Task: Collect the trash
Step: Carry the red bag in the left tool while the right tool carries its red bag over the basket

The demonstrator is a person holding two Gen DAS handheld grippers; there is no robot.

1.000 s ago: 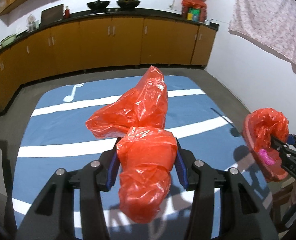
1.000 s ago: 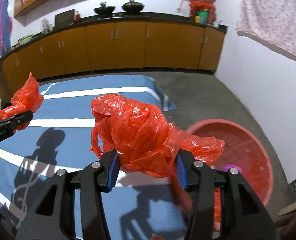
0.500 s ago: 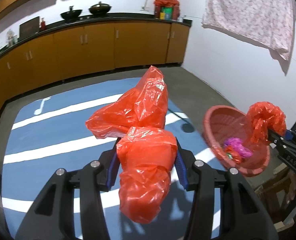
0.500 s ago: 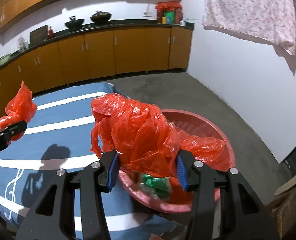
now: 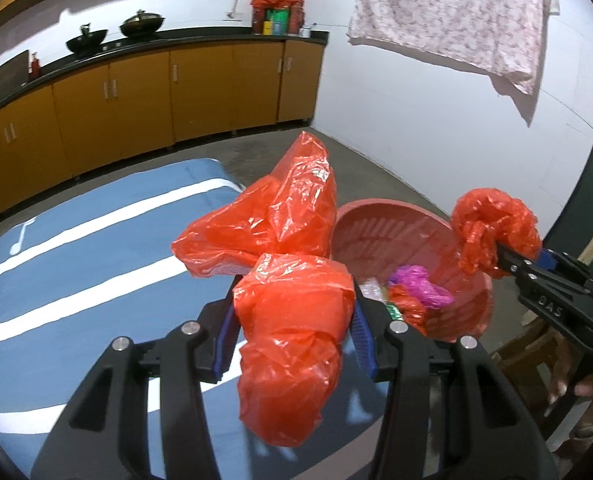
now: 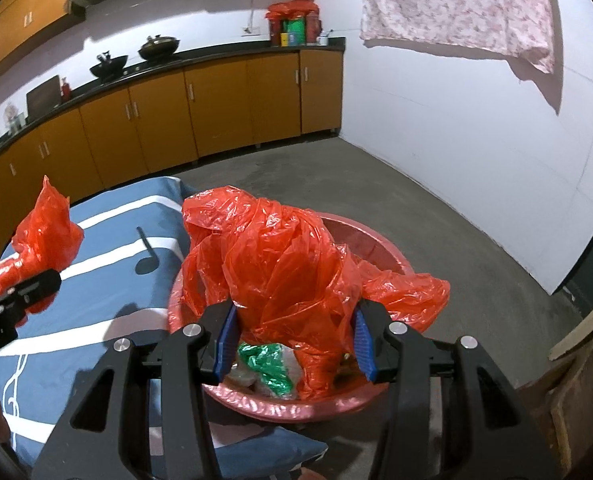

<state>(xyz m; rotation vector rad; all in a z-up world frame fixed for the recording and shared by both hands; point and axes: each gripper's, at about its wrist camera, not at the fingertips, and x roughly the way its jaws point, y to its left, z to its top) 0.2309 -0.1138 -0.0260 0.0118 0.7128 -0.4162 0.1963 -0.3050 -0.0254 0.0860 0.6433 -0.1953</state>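
Note:
My left gripper [image 5: 294, 334] is shut on a crumpled red plastic bag [image 5: 280, 248], held above the blue mat just left of the pink basket [image 5: 380, 216]. My right gripper [image 6: 294, 340] is shut on another red plastic bag [image 6: 284, 264], held right over the pink basket [image 6: 380, 240]. The basket holds green [image 6: 270, 364], magenta [image 5: 420, 284] and other wrappers. The right gripper also shows in the left wrist view [image 5: 496, 264], and the left gripper in the right wrist view [image 6: 36, 284].
A blue mat with white stripes [image 5: 76, 248] covers the floor left of the basket. Orange cabinets [image 6: 216, 100] line the back wall. A white wall [image 6: 456, 120] stands to the right, with a hung cloth [image 6: 456, 8]. Wooden pieces [image 6: 576, 400] lie at the lower right.
Both grippers have swung right with their bags. The basket has come closer, and the right gripper's bag now hangs directly over it.

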